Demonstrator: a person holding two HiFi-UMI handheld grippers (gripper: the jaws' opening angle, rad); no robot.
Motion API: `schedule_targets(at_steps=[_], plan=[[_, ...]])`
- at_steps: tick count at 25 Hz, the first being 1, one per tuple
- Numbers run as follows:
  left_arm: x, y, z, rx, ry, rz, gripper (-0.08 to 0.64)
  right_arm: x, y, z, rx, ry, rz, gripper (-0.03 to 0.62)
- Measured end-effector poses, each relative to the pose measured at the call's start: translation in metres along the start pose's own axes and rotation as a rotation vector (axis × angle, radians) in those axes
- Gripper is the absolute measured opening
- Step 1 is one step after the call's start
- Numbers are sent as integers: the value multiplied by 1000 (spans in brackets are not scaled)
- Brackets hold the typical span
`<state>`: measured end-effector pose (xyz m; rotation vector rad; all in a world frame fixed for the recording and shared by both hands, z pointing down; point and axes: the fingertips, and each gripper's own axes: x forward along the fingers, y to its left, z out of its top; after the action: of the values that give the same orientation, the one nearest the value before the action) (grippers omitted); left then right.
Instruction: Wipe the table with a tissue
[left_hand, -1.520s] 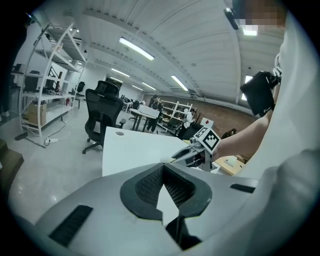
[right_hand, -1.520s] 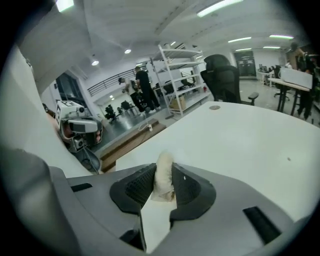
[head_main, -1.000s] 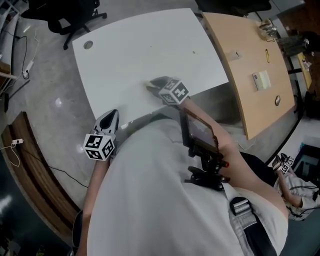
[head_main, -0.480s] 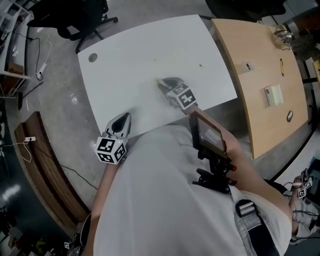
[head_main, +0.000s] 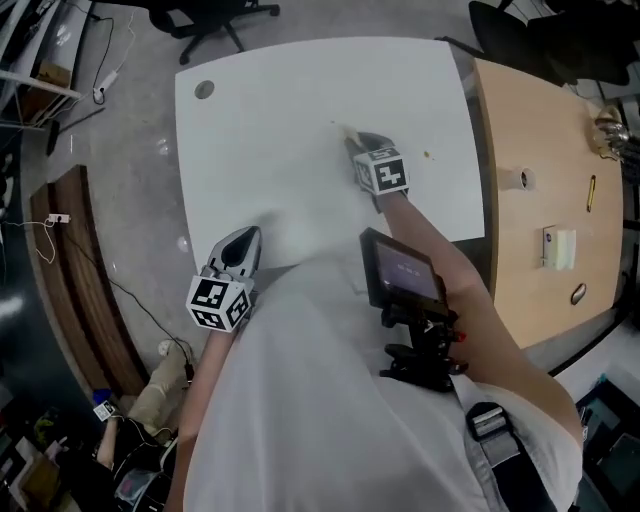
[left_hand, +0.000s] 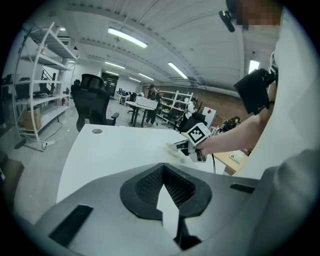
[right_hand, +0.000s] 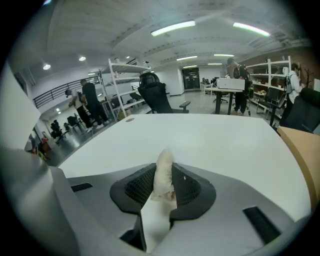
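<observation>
Outward across the white table (head_main: 260, 120) is where the right gripper (head_main: 364, 146) has gone over the last second, from close by the near edge toward 12 o'clock and into the middle of the top. The left gripper (head_main: 238, 248) has kept its post at the table's 7 o'clock edge. In its own view its jaws are together with nothing between them, so it plays no part in the wiping.

The right gripper's jaws are clamped on the tissue (right_hand: 163, 175), a pale rolled wad standing up between the pads. In the head view the wad meets the tabletop just ahead of the tips.

A small brown speck (head_main: 427, 155) lies at 3 o'clock of that gripper, a little apart. To wipe well, I judge the wad should be pressed flat, not dragged on its tip, and carried in overlapping strokes over the speck, with the grip kept firm so the tissue does not slip out.
</observation>
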<state>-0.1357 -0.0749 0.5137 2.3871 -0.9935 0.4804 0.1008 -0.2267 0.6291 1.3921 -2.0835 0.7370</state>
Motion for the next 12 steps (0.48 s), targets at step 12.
schedule_targets(at_steps=[12], plan=[[-2,-15,-14,-76,17,130,5,52,-38,27,-147,43,1,97]])
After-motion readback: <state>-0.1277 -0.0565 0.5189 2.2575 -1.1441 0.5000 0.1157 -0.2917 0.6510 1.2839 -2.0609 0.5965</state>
